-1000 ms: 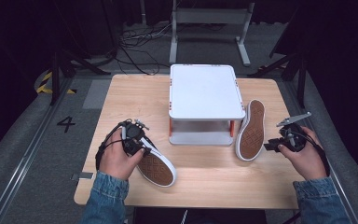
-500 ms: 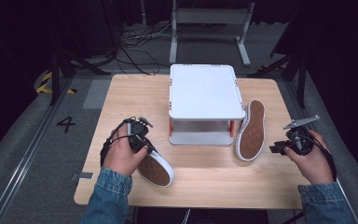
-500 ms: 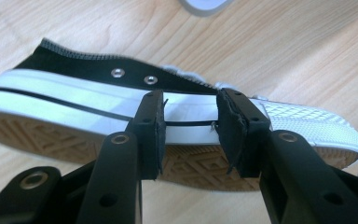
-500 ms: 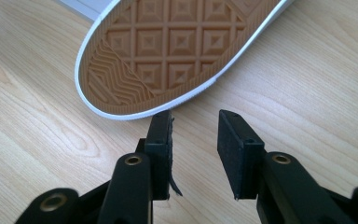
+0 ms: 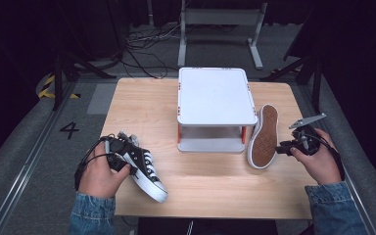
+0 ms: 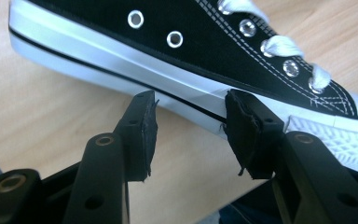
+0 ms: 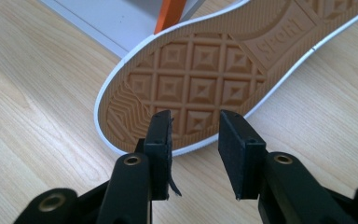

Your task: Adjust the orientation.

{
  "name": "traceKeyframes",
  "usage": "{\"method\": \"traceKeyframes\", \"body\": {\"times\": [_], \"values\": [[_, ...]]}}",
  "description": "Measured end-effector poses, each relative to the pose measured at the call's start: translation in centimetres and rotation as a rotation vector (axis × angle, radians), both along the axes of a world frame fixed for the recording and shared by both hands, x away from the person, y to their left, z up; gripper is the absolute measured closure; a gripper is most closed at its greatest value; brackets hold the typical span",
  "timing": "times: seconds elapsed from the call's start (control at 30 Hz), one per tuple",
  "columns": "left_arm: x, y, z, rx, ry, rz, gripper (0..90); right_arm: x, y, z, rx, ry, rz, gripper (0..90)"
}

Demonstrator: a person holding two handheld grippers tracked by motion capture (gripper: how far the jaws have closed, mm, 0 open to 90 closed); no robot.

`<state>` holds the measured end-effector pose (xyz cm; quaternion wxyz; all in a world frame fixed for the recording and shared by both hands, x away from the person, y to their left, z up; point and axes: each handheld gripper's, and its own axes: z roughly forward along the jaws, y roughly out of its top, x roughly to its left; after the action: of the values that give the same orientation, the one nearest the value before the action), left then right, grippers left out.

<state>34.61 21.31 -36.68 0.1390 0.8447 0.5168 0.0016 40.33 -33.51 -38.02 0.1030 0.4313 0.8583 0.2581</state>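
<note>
Brown sole (image 7: 205, 79) of sneaker reads "SPORT".

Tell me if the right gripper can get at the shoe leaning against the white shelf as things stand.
Probably yes. The right gripper sits just beside the leaning shoe, its open fingers aimed at the brown sole with bare table between them. Nothing stands in the way.

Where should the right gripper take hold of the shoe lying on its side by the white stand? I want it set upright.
Grip the shoe at the toe end of its sole edge, coming from the person's side, where the right gripper already faces it. The sole faces the gripper, so its thin white rim is probably the nearest part the jaws can straddle.
</note>
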Motion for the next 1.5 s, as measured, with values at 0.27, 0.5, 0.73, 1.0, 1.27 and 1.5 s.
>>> {"method": "traceKeyframes", "body": {"times": [0.27, 0.5, 0.73, 1.0, 1.27, 1.5], "values": [[-0.9, 2.5, -1.3, 0.038, 0.171, 0.069, 54.4, 0.6, 0.8, 0.1, 0.004, -0.008, 0.024, 65.1], [-0.7, 3.3, -3.7, 0.106, 0.27, 0.061, 57.0, 1.0, 1.4, -0.1, 0.003, -0.001, 0.042, 64.6], [-1.6, 2.6, -0.3, 0.068, 0.066, 0.007, 34.7, 1.0, 1.1, -0.1, 0.005, -0.001, 0.034, 64.1], [0.1, 0.0, -0.9, 0.125, 0.008, -0.114, 27.0, 0.5, 0.9, -0.2, 0.003, -0.005, 0.029, 62.4], [1.4, -1.1, -2.3, 0.195, 0.118, -0.169, 31.5, -0.3, 0.2, -0.5, -0.002, -0.004, 0.017, 60.7], [1.1, -1.1, -1.0, 0.144, 0.112, -0.142, 83.6, -0.7, -0.4, -0.6, -0.01, -0.002, 0.002, 60.4]]}}
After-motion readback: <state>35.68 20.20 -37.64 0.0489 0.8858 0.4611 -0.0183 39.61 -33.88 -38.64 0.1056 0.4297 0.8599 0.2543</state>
